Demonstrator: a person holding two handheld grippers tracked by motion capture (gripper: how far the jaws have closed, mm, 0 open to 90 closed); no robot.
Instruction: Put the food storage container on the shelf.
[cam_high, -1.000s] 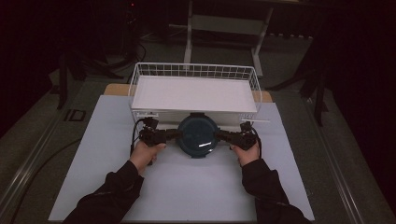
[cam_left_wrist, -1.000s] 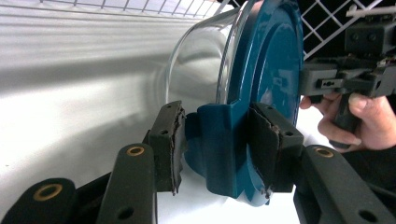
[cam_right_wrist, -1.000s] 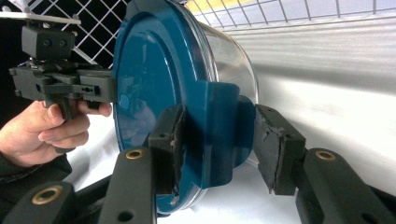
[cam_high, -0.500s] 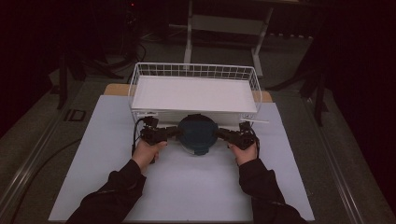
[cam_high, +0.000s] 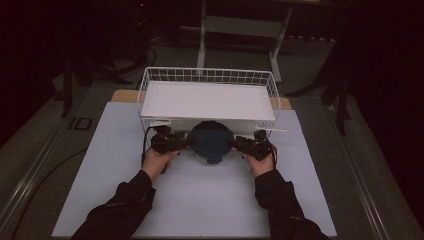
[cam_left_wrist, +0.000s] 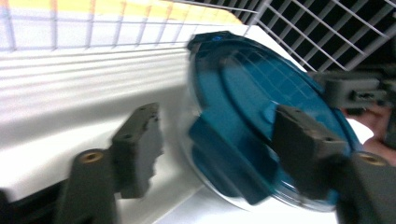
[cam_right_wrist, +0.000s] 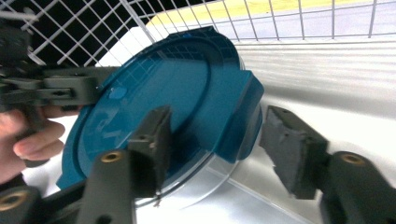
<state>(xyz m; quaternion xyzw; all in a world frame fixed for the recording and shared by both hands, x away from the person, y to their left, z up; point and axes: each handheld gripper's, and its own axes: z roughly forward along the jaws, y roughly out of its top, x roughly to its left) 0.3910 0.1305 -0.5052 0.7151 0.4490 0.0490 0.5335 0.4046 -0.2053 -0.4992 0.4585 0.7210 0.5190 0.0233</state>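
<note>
A round clear container with a blue lid (cam_high: 212, 140) stands tilted on its edge at the front of the white wire basket (cam_high: 207, 71). My left gripper (cam_high: 186, 143) is at the lid's left edge and my right gripper (cam_high: 236, 144) at its right edge. In the left gripper view the lid (cam_left_wrist: 261, 116) sits between the jaws of the left gripper (cam_left_wrist: 219, 149), with a gap at the left pad (cam_left_wrist: 137, 144). In the right gripper view the lid (cam_right_wrist: 159, 107) sits between the jaws of the right gripper (cam_right_wrist: 219, 149), clear of the right pad (cam_right_wrist: 289, 154). Both pairs of jaws have just been opening.
The basket holds a flat white board (cam_high: 207, 100) and stands at the back of a pale mat (cam_high: 200, 200) on the table. Dark floor, cables and a metal stand (cam_high: 240, 25) lie beyond. In each gripper view the opposite gripper (cam_left_wrist: 355, 91) (cam_right_wrist: 60, 86) is seen across the lid.
The lid has tipped from facing up to leaning toward the basket, a little lower. Both hands stay where they were.
</note>
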